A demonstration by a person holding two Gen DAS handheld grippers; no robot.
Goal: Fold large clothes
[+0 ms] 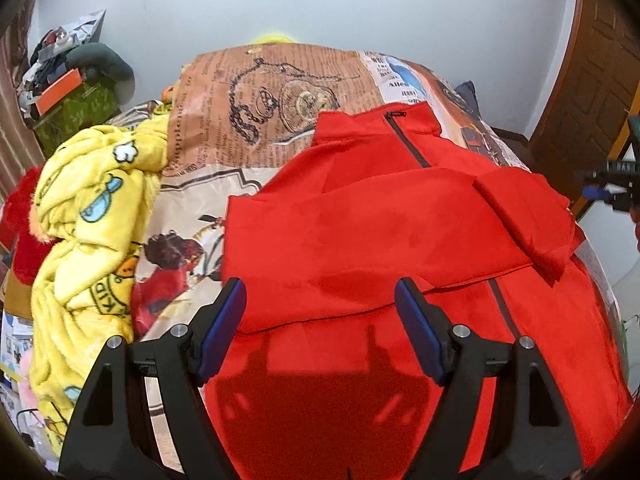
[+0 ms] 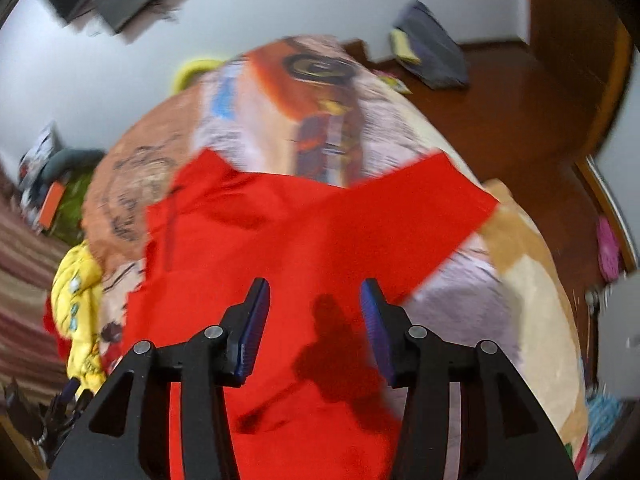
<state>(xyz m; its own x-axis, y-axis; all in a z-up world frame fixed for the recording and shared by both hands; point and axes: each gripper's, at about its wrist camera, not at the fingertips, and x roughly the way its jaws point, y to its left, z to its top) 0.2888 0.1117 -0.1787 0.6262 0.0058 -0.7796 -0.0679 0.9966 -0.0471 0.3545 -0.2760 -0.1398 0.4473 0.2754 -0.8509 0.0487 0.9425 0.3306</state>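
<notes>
While the red jacket lies spread over the printed bedspread, both grippers hang above its near part, angled down at it. The left gripper has its jaws spread wide with nothing between the pads; only flat red cloth shows below them. The right gripper also has its jaws parted and empty, and its view is blurred. Neither tool holds any cloth.

The jacket sits roughly mid-bed, collar and dark zip pointing toward the far wall. One sleeve is laid inward across the body, which suggests a fold partly made; the side panels appear turned in as well, though the exact layering is hard to read. The open jaws over the near hem fit a pause between folds, probably ahead of a fresh grip on that edge.

Left of the jacket, a yellow blanket is bunched on the bed, pushed aside, likely to keep the folding area free. Farther left of the jacket, off the bed, a green bag carries a heap of odds and ends, including an orange box; the rest cannot be made out.
</notes>
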